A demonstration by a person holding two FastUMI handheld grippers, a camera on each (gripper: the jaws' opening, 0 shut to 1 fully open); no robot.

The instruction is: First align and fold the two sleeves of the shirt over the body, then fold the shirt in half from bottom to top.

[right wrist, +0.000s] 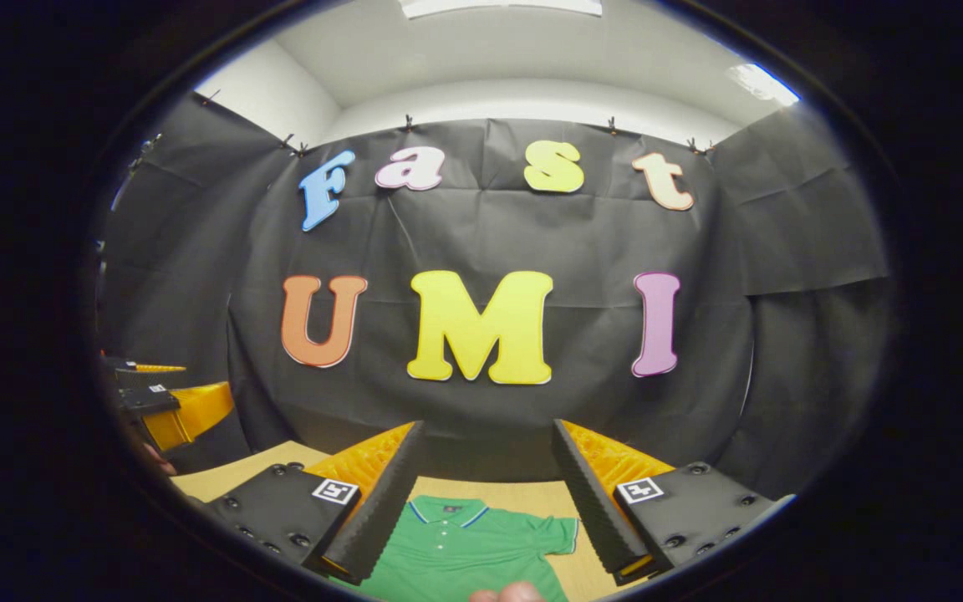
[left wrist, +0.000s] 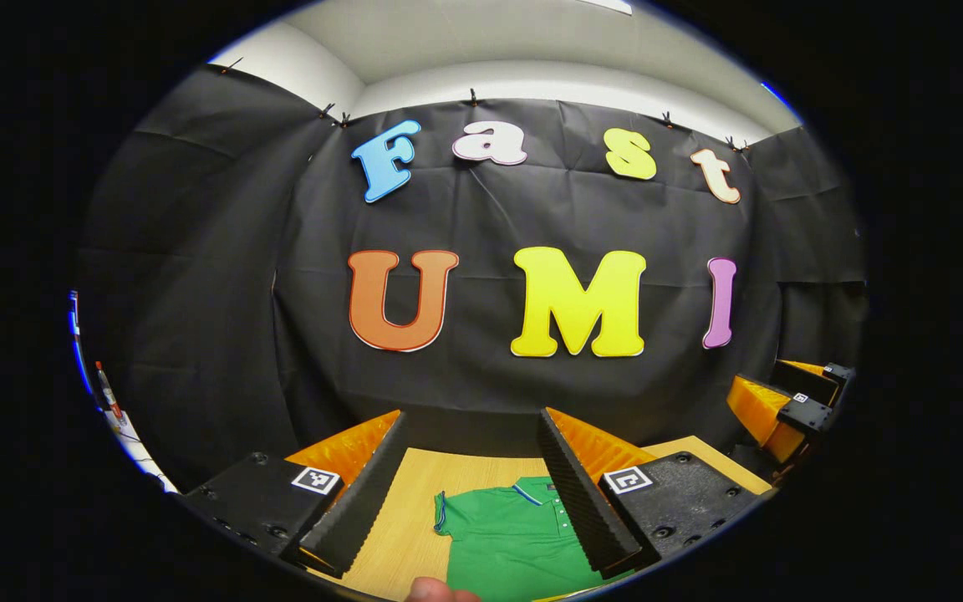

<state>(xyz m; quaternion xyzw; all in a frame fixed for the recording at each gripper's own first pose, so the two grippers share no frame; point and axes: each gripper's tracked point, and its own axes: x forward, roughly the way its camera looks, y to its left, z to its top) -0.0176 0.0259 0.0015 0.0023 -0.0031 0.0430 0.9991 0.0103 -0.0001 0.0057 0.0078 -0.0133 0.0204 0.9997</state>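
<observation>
Right now both sets of fingers gape wide w/ nothing held, left gripper (left wrist: 473,485) & right gripper (right wrist: 486,493) high above the green shirt (right wrist: 465,548) lying flat on the surface (left wrist: 398,510), so I risk pinching uneven sleeve pts & skewing the fold.

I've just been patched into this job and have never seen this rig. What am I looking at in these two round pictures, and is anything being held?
There is no robot arm here. A person carries a two-finger gripper in each hand, and a camera rides on each one, looking forward between its fingers.

In the left gripper view, the left gripper stands open above a wooden table. The right gripper shows farther off at the right edge.

In the right gripper view, the right gripper is open too.

A green polo shirt lies flat on the table, collar toward the far wall, one short sleeve spread out. Nothing is held; folding has not started.
</observation>
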